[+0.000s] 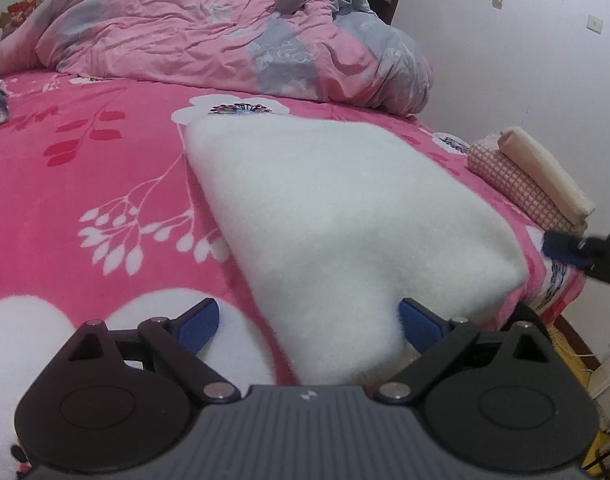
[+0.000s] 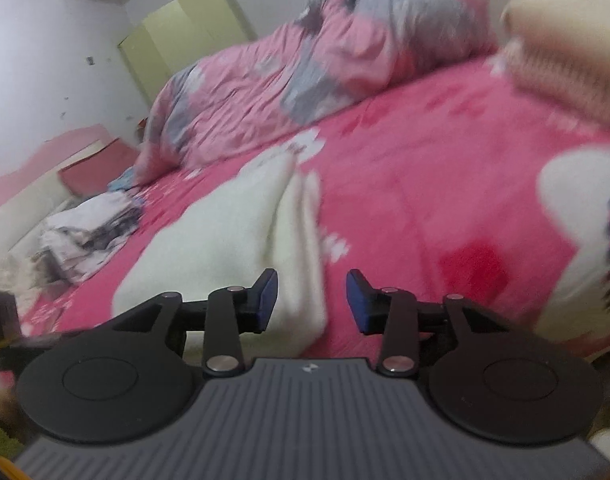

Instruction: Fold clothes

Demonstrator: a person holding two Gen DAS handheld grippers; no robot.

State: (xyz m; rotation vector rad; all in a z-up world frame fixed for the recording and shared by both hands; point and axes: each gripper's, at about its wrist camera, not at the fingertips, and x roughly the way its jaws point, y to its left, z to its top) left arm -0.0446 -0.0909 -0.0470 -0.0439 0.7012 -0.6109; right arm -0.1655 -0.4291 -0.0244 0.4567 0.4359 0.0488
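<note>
Left gripper [image 1: 308,322] is standing wide, blue pads [image 1: 199,322] spread to either side of the near corner of the white fleece garment [image 1: 325,216]. The right-hand pad is sitting just against the fleece edge; the left-hand pad is lying apart from it, over the pink bedsheet [image 1: 85,168]. Nothing is being pinched between the jaws.

Right gripper [image 2: 311,300] is also standing open, somewhat narrower, blue pads [image 2: 269,300] flanking the near end of the same garment [image 2: 225,232]. Cloth is lying in the gap, but the view is motion-blurred, so contact cannot be told. In the left wrist view, the right gripper's blue tip [image 1: 565,250] is showing just beside the garment's right corner.

The garment is lying folded flat on the bedsheet near the bed's front edge. In the left wrist view, its long axis is running from the near side away toward the crumpled pink-and-grey duvet [image 1: 225,40], narrowing at the far end. In the right wrist view, a lengthwise fold is showing along it.

A folded stack of checked and cream cloth [image 1: 533,176] is sitting to the right, apart from the garment. A pile of grey-white clothes [image 2: 85,232] is lying to the left.
</note>
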